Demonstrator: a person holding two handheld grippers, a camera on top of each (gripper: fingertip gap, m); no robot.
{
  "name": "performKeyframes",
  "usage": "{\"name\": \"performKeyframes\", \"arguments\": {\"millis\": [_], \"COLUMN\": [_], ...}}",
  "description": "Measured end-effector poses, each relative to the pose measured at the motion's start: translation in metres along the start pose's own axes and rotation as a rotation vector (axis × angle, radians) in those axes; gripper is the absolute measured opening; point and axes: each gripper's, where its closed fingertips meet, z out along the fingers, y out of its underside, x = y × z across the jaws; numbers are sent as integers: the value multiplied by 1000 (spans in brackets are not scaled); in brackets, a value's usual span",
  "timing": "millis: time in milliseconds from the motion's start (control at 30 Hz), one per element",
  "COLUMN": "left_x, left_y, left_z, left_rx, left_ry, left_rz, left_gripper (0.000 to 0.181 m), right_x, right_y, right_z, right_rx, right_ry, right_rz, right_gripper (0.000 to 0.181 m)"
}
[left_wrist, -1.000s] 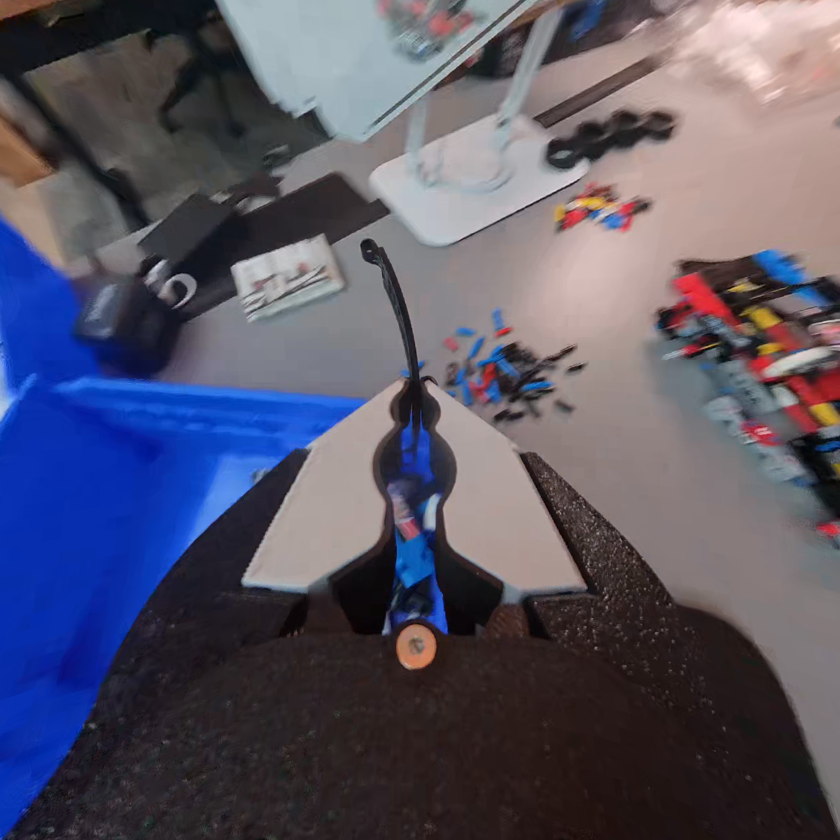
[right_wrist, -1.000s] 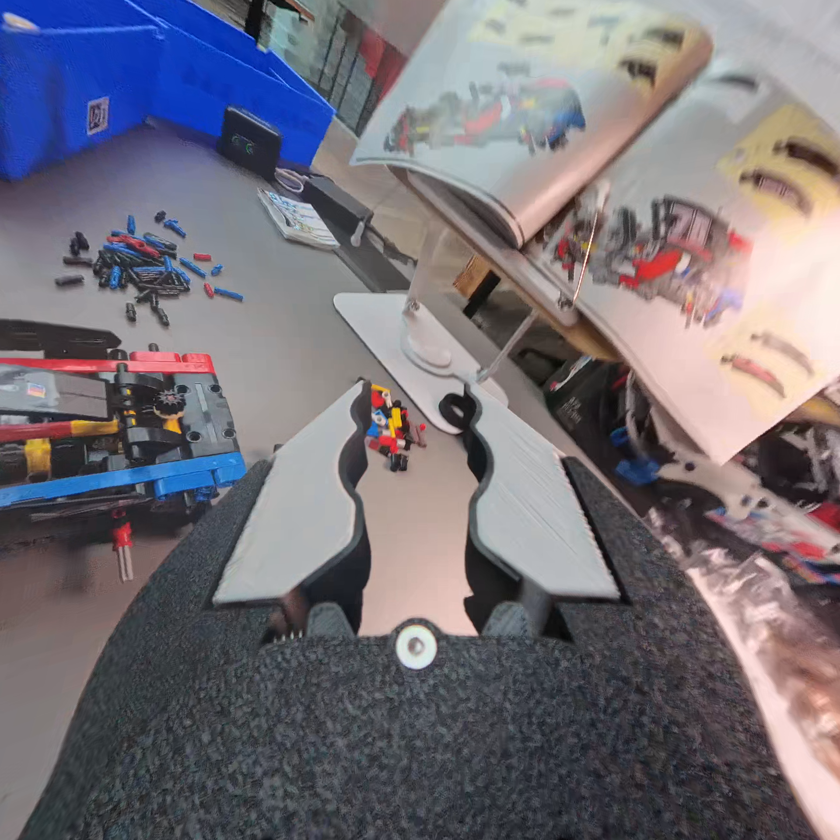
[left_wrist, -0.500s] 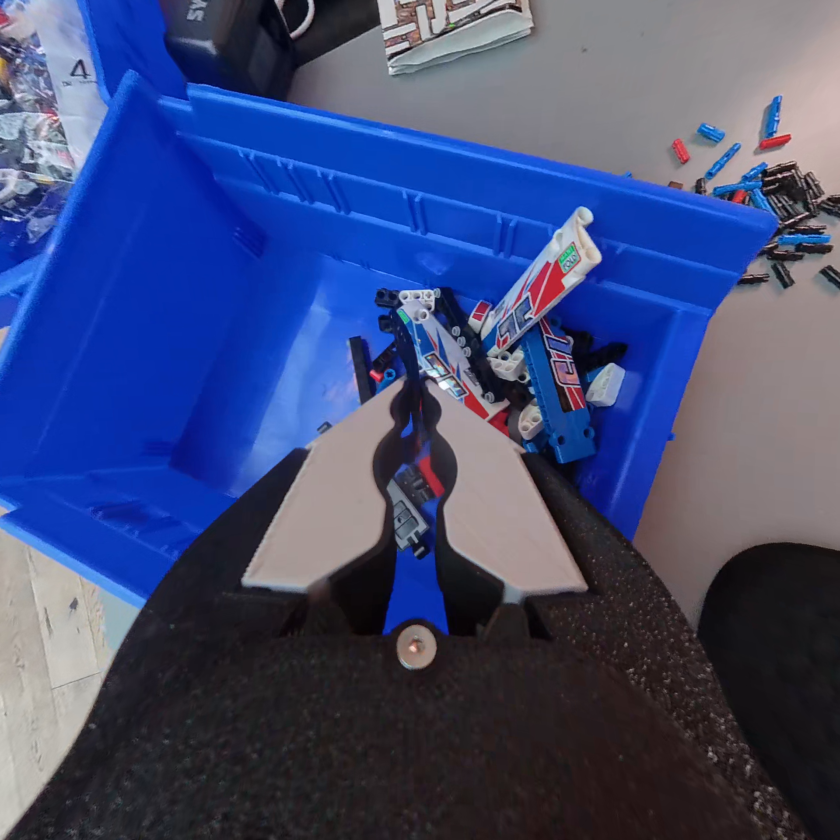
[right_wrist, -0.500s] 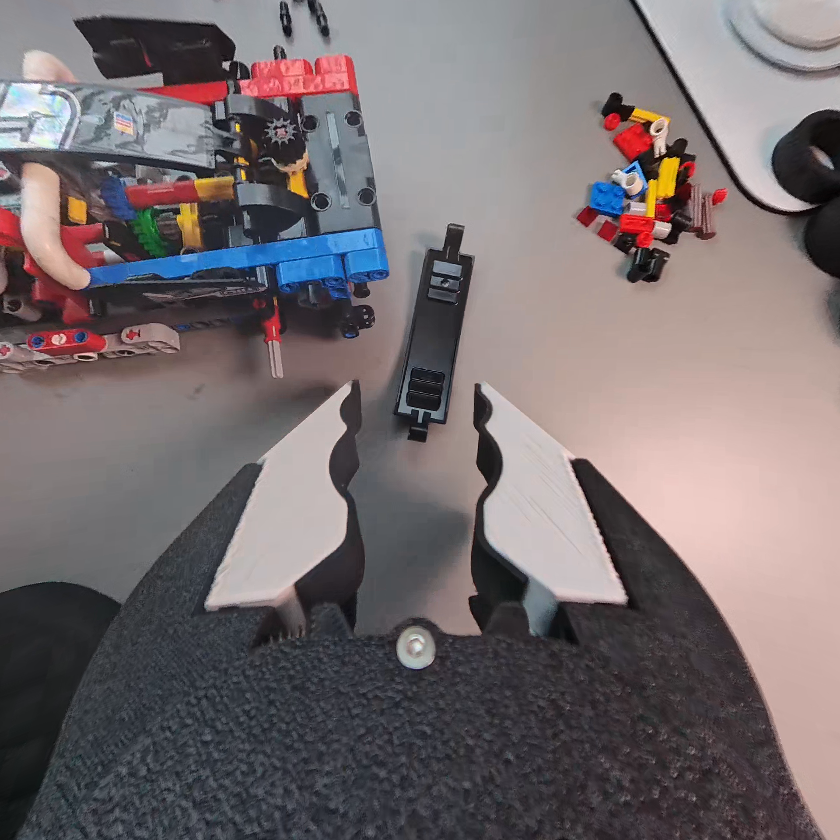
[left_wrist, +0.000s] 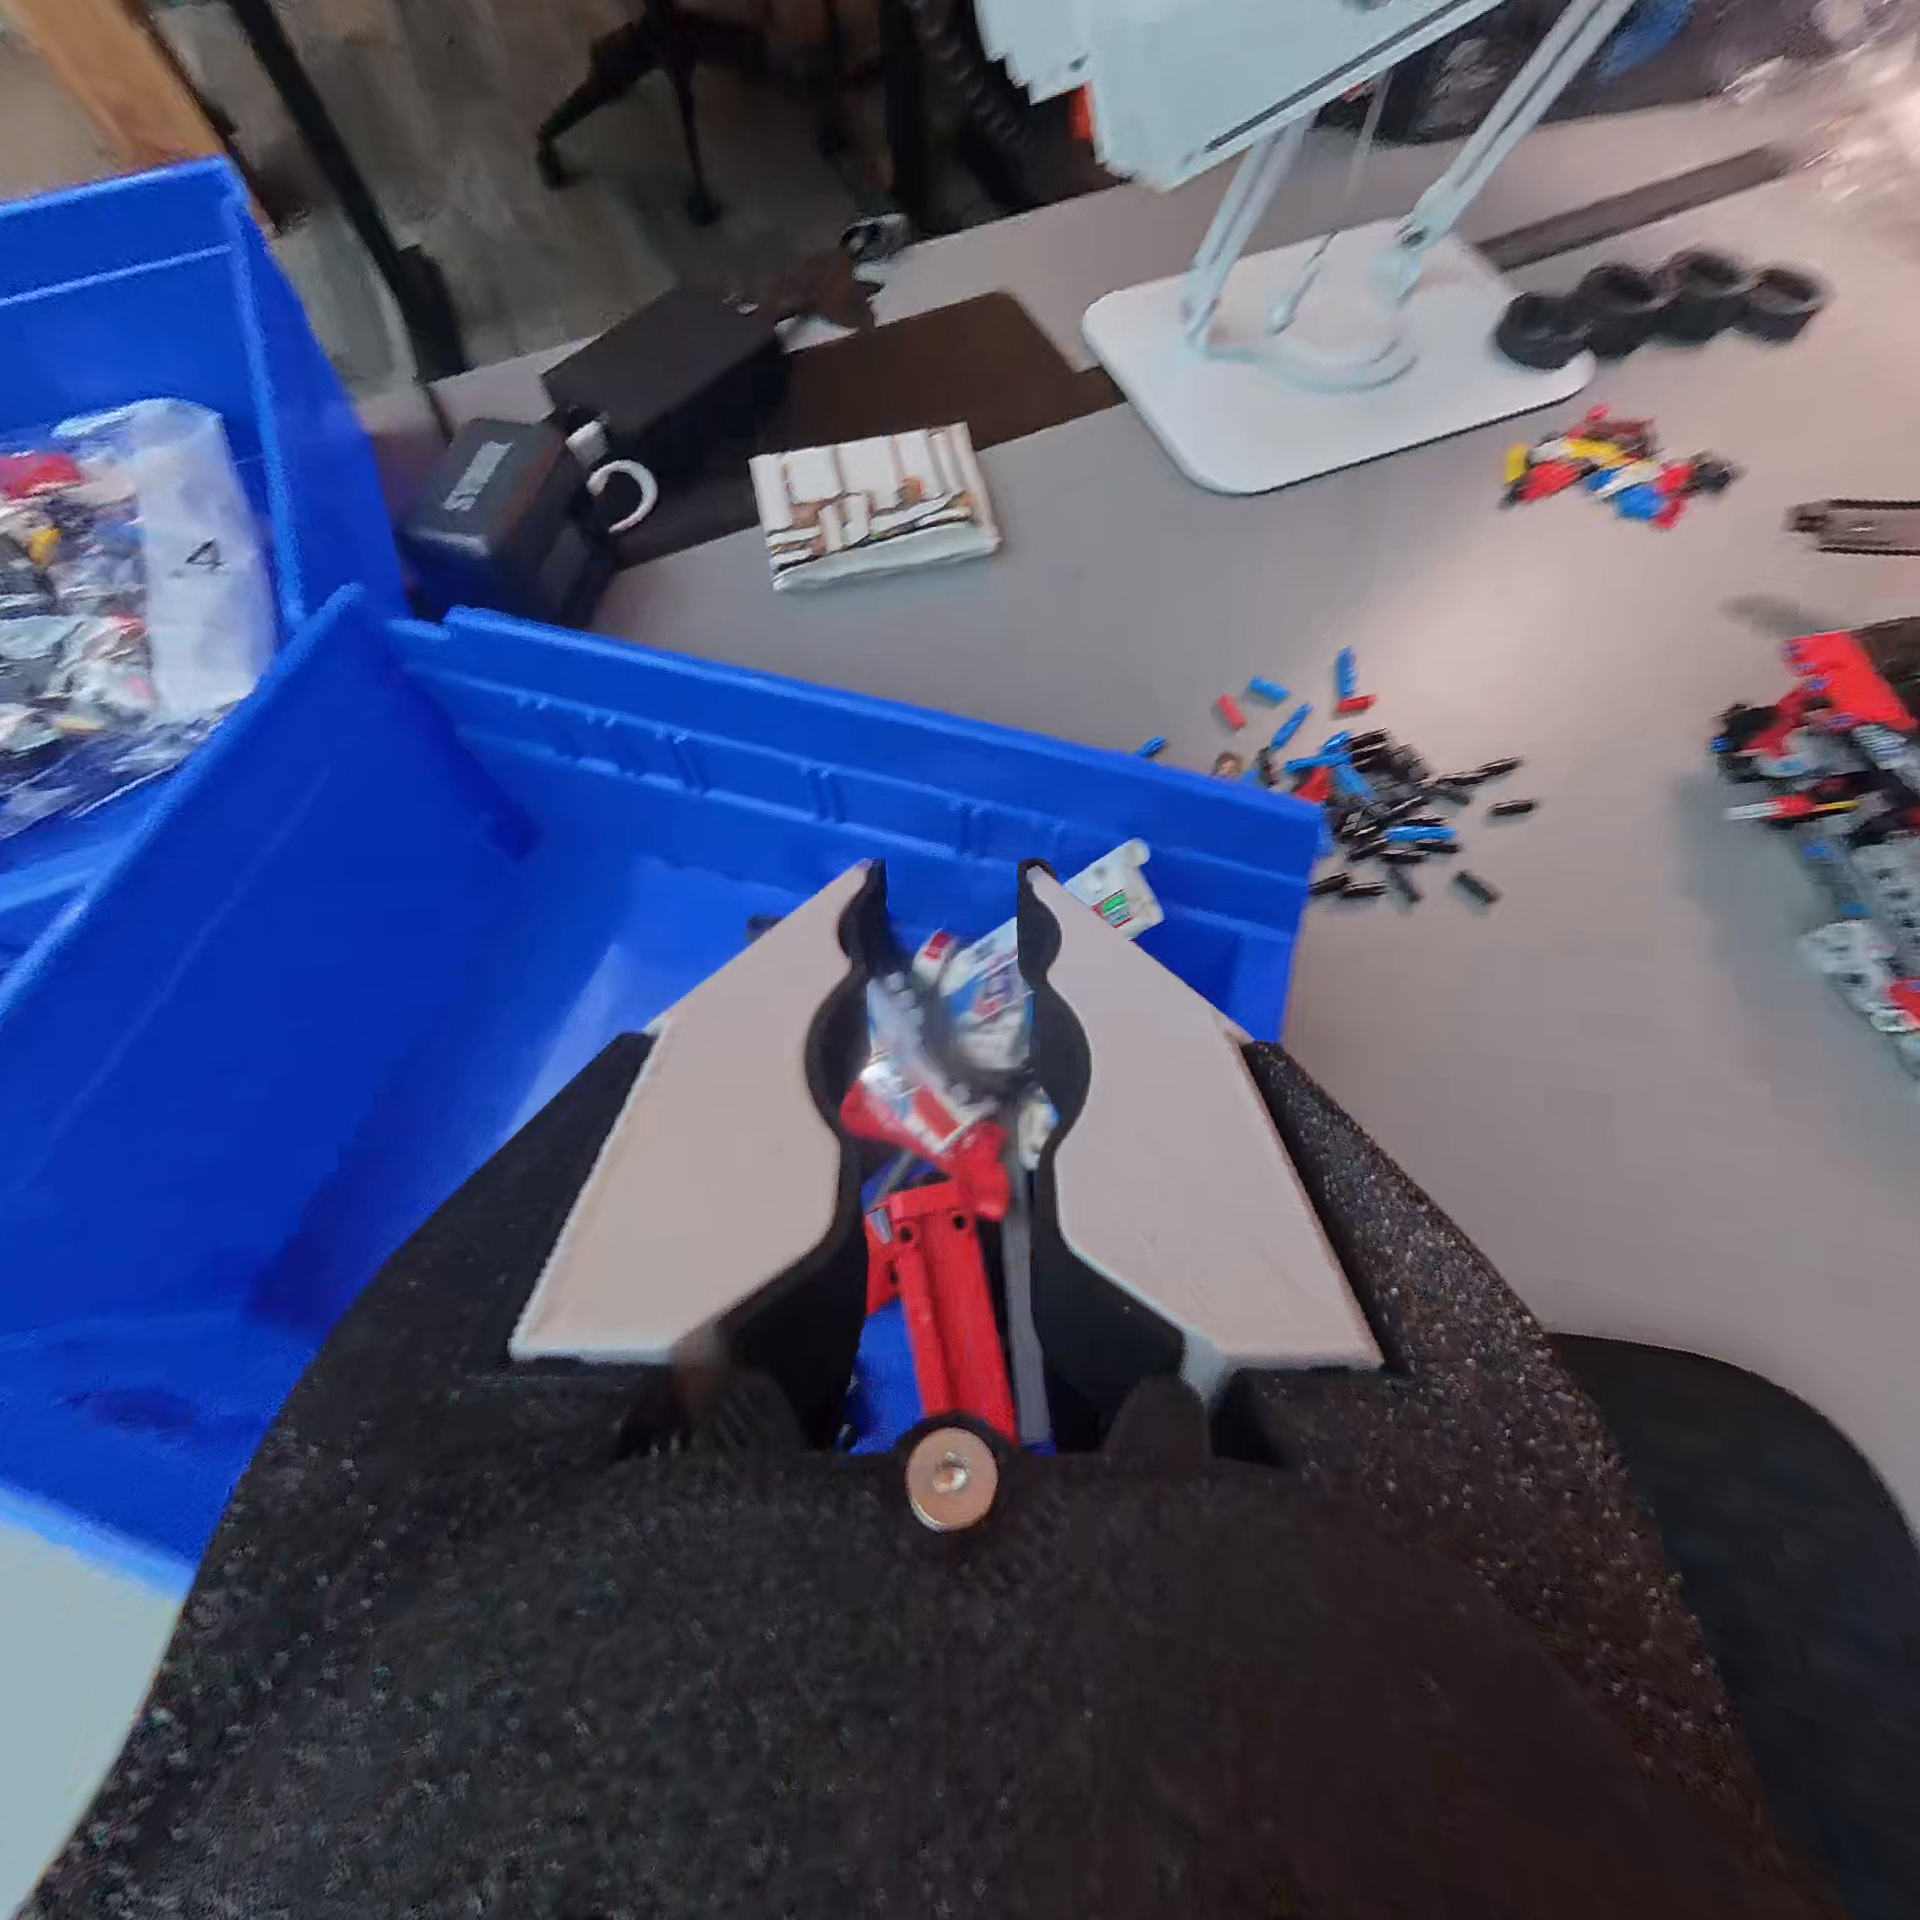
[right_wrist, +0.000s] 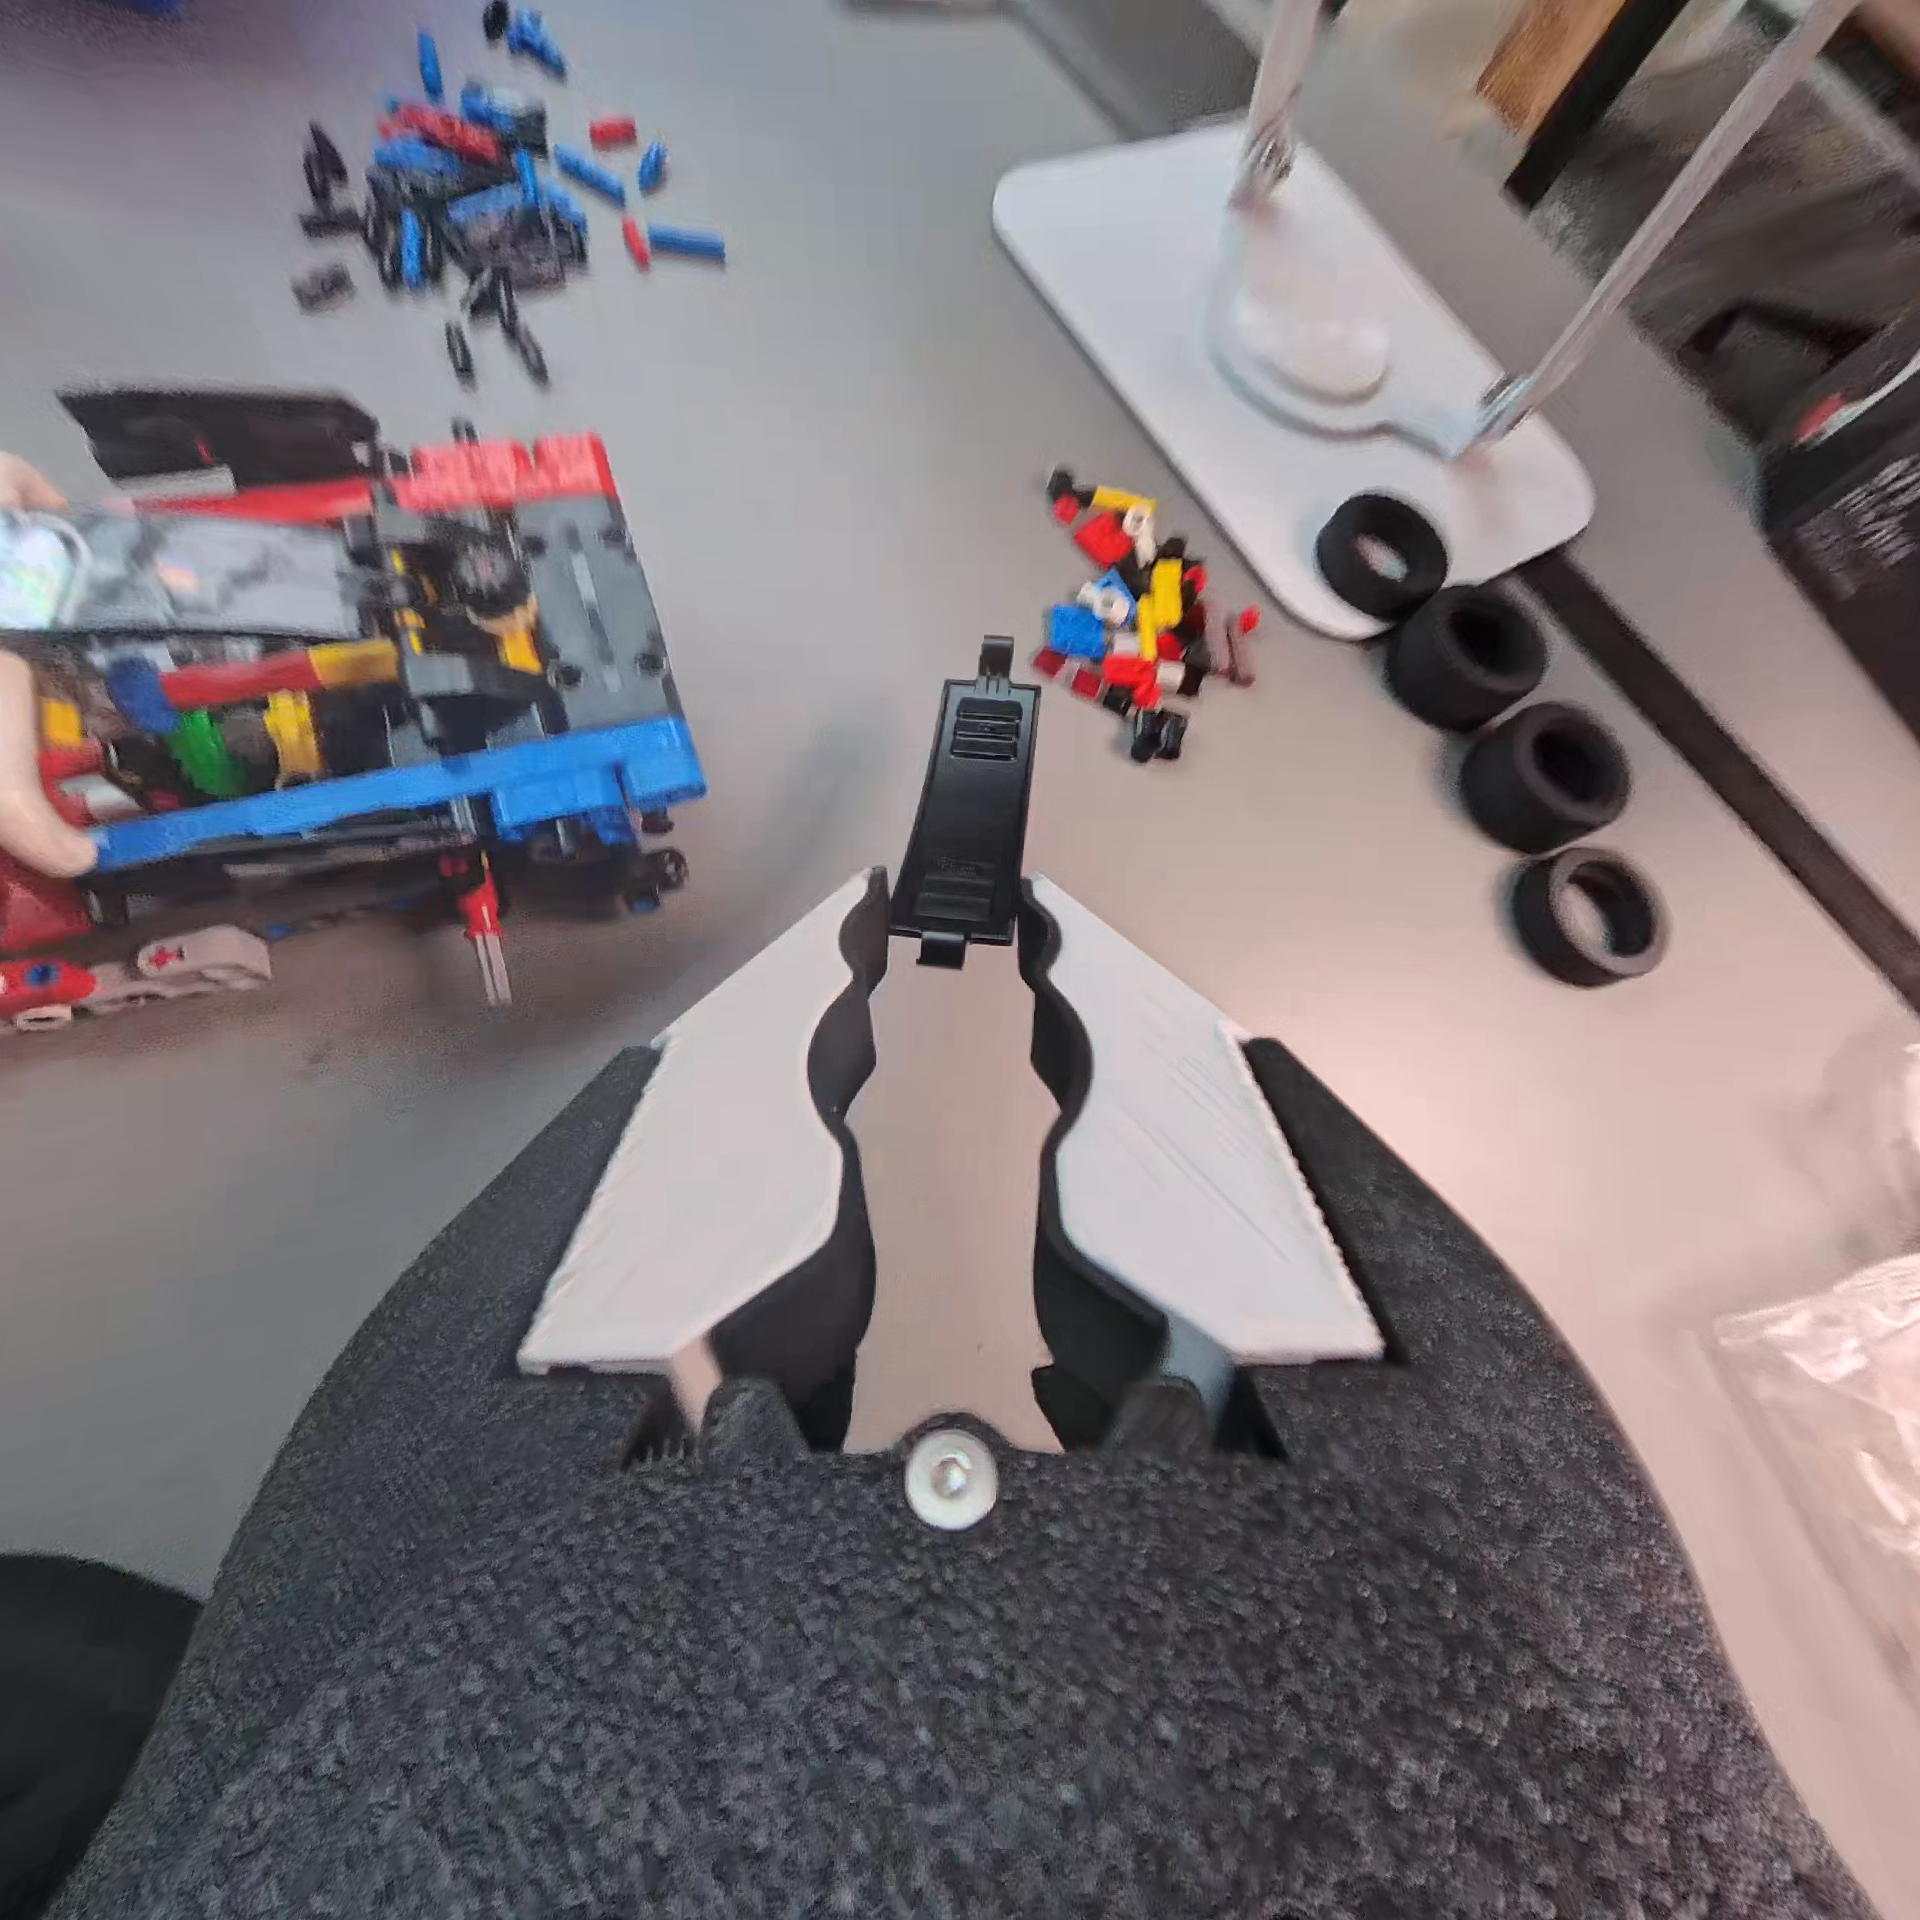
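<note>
My left gripper (left_wrist: 951, 883) is open above the right end of a blue bin (left_wrist: 416, 987). Red, white and blue stickered brick panels (left_wrist: 940, 1122) lie in the bin under the jaws. A white panel (left_wrist: 1117, 894) leans by the bin's right wall. My right gripper (right_wrist: 954, 894) is shut on the near end of a long black brick panel (right_wrist: 971, 790), which points away over the grey table. A part-built brick car (right_wrist: 395, 665) lies left of it, with a person's hand (right_wrist: 21, 769) on its left end.
A pile of small coloured bricks (right_wrist: 1132, 613), several black tyres (right_wrist: 1548, 774) and a white stand base (right_wrist: 1195, 312) sit right of the black panel. Blue and black pins (right_wrist: 488, 197) lie far left. A second blue bin with bags (left_wrist: 125, 312) and a booklet (left_wrist: 873, 504) are behind. My right fingertips sit around 45 centimetres from my left ones.
My left gripper moved over the bin, opened, and no longer holds the thin black piece. My right gripper tilted down to the table and closed on the black panel.
</note>
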Motion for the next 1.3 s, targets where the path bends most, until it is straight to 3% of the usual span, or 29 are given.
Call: {"name": "performKeyframes", "arguments": {"millis": [67, 200, 333, 500, 600, 700, 733, 767, 933, 1100, 1233, 1300], "left_x": [30, 69, 109, 213, 250, 259, 260, 263, 256, 226, 234, 251], "left_y": [-11, -30, -52, -64, -63, -58, -57, -56, -48, -44, -31, -27], "left_z": [0, -4, -8, -6, 6, 23, 23, 22, 31, 33, 39, 39], "left_rx": [50, 113, 183, 286, 362, 390, 393, 391, 335, 329, 293, 272], "left_ry": [131, 211, 320, 737, 852, 863, 872, 885, 751, 625, 675, 751], "left_rz": [-33, 16, 18, -167, -367, -525, -533, -518, -347, -299, -309, -276], "left_gripper": [24, 26, 27, 37, 41, 27, 7, 0, 0, 0, 0, 14], "right_x": [-1, -30, -74, -134, -156, -165, -166, -168, -175, -134, -105, -100], "right_y": [-36, -96, -131, -172, -179, -173, -170, -168, -162, -167, -172, -172], "right_z": [-12, -28, -25, -20, -14, -7, -3, -1, 3, -16, -36, -41], "right_rx": [151, 373, 442, 568, 596, 578, 556, 553, 542, 591, 670, 694], "right_ry": [32, 20, -44, -141, -117, -58, -38, -27, -50, -21, -123, -204], "right_rz": [-33, -58, -132, -172, -236, -334, -356, -373, -388, -238, -11, 90], "right_gripper": [24, 24, 24, 24, 24, 17, 17, 16, 9, 9, 9, 9]}}
